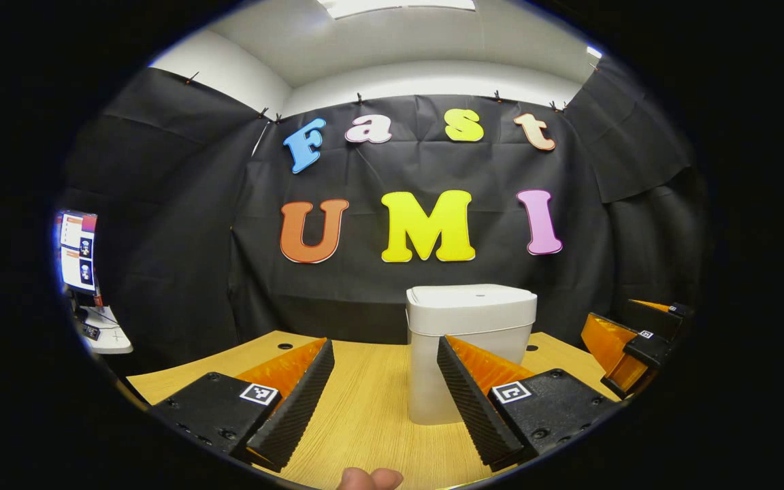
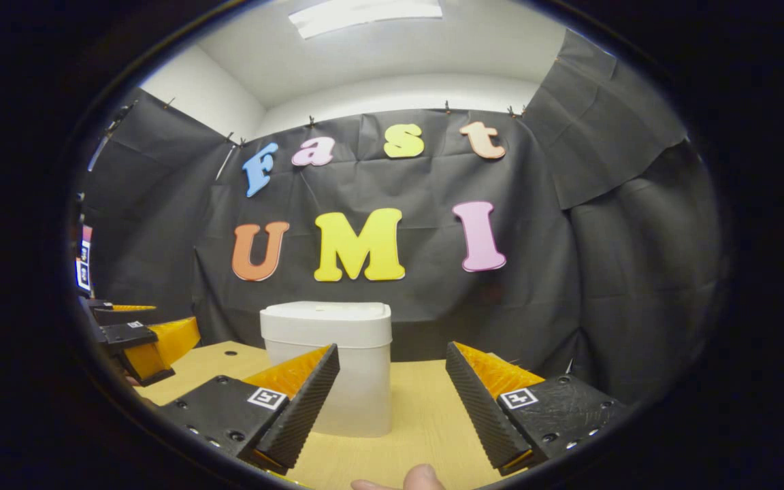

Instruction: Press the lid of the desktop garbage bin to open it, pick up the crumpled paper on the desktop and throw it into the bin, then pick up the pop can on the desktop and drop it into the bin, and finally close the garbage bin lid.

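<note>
The bin (image 1: 470, 347) is standing upright on the tabletop (image 1: 365, 408) with its lid (image 1: 471, 298) lying flat and shut. In the left gripper view it is sitting just right of centre, partly behind the right-hand finger of the left gripper (image 1: 385, 391), whose fingers are standing wide apart and holding nothing. In the right gripper view the bin (image 2: 337, 367) is sitting left of centre, behind the left-hand finger of the right gripper (image 2: 392, 401), whose fingers are likewise spread and empty. So the bin is lying ahead of both grippers and between them; each gripper is also showing at the far edge of the other's view, at lower right and lower left. Neither looks clearly nearer, though the bin is looming a little larger for the left one. No paper or can is lying on the stretch of tabletop in sight. A shut lid with nothing beside the bin fits either the waste lying out of frame and waiting, or the waste inside and the lid pressed down again; the pictures are not settling which. The lid's top is facing up, so any press would be coming from above.
</note>
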Tool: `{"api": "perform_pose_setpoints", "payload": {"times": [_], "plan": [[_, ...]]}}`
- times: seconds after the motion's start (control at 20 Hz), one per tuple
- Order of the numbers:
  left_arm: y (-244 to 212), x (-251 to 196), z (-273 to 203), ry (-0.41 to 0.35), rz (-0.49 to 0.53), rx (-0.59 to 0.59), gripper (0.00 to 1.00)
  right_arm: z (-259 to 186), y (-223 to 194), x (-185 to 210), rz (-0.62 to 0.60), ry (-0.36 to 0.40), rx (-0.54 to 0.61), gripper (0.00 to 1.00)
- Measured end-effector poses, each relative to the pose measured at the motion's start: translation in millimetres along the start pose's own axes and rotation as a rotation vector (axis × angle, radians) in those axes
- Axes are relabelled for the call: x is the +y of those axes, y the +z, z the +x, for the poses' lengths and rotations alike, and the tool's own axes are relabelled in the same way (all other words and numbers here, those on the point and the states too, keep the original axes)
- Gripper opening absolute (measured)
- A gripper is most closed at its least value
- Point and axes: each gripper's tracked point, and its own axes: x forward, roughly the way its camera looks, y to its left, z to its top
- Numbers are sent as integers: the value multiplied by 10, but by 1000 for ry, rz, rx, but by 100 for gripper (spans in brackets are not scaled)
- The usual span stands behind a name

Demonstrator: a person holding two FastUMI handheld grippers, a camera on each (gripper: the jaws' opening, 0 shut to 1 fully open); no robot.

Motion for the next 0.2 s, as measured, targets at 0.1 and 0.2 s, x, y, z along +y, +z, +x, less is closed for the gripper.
{"api": "perform_pose_setpoints", "payload": {"times": [0.1, 0.2], "plan": [[12, -13, -9, -2, -1, -3, 98, -11, 10, 13, 0, 1, -3, 97], [2, -12, -18, -1, 1, 1, 98, -23, 23, 24, 3, 4, -3, 97]]}}
